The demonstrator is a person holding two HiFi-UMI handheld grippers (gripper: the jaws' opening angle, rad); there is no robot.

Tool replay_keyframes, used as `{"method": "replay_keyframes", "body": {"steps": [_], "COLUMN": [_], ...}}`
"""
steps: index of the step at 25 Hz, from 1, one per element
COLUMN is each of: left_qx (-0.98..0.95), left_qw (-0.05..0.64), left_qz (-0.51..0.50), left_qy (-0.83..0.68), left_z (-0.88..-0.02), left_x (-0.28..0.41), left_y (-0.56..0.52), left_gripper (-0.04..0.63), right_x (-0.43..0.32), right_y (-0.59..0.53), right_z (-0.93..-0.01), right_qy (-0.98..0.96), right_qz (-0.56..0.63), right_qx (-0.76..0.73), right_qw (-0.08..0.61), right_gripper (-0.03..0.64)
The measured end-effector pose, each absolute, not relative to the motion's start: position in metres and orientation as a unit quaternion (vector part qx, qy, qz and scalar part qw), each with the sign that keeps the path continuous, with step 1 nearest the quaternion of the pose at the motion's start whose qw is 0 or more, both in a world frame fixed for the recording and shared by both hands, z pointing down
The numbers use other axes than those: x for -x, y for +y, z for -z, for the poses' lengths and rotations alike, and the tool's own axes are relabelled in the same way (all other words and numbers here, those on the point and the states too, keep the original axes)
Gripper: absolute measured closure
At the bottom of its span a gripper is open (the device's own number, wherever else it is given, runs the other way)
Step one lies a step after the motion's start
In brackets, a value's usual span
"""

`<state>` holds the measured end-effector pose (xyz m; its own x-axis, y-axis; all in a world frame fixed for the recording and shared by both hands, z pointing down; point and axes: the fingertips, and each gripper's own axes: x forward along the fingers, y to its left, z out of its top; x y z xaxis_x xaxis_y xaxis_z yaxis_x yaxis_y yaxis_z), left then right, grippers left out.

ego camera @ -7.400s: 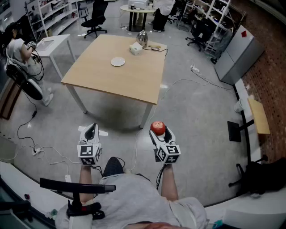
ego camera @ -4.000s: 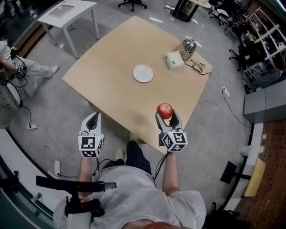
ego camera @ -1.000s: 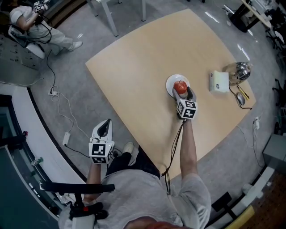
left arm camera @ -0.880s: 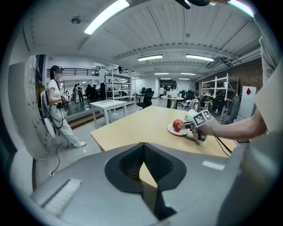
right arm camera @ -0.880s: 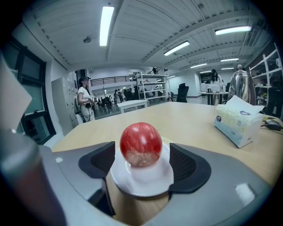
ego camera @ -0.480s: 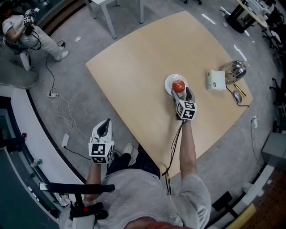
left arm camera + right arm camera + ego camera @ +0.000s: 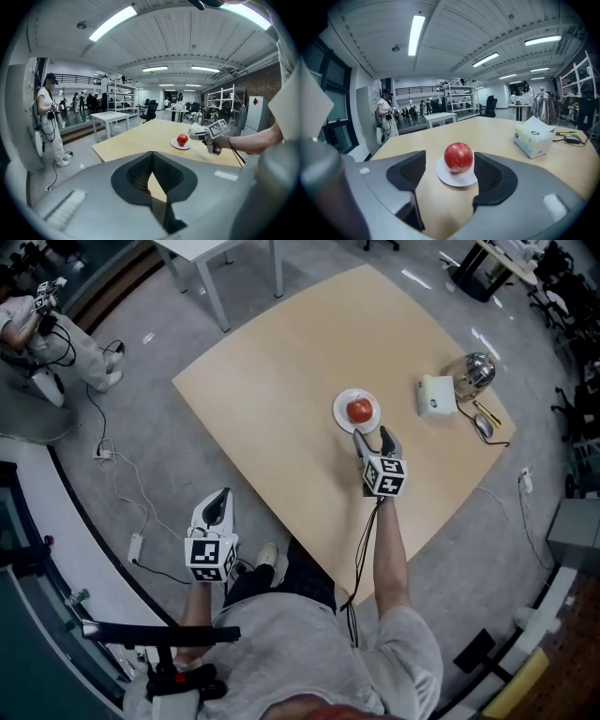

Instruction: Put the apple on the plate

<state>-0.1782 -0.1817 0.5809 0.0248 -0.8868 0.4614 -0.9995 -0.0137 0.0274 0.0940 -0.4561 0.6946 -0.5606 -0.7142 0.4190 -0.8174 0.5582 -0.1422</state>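
So the red apple (image 7: 359, 410) sits on the white plate (image 7: 339, 414), mid-bench (image 7: 281, 362). Just behind it the right hand-held gripper (image 7: 371, 436) is open, jaws just closing slightly, nothing between them. Meanwhile the left hand-held gripper (image 7: 216, 507) is closed, off the bench's near edge. The tissue box (image 7: 433, 395) logo's unreadable.

The right gripper's (image 7: 449, 182) jaws stood wide apart, having just closed a little, with nothing pinched between them. At frame centre, just beyond their tips, the red apple (image 7: 458, 157) sat on the white plate (image 7: 444, 177) on the pale counter (image 7: 497, 133), clear of both pads. A tissue box (image 7: 533, 136) stood at the right, well apart from the plate.
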Motion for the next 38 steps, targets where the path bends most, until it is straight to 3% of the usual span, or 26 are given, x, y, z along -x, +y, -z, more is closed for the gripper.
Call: {"method": "replay_keyframes", "body": {"steps": [38], "left_qx": [-0.771], "left_qw": [0.098], "left_qz": [-0.099], "left_qy": [-0.622], "left_z": [-0.517], "left_x": [0.155], "left_y": [-0.149], "left_gripper": [0.577], "right_x": [-0.143], "right_y": [-0.280], "right_z": [-0.573], "right_qy": [-0.845], "right_qz": [-0.096], "right_qx": [-0.521], "right_qw": [0.070], "right_gripper": [0.535]}}
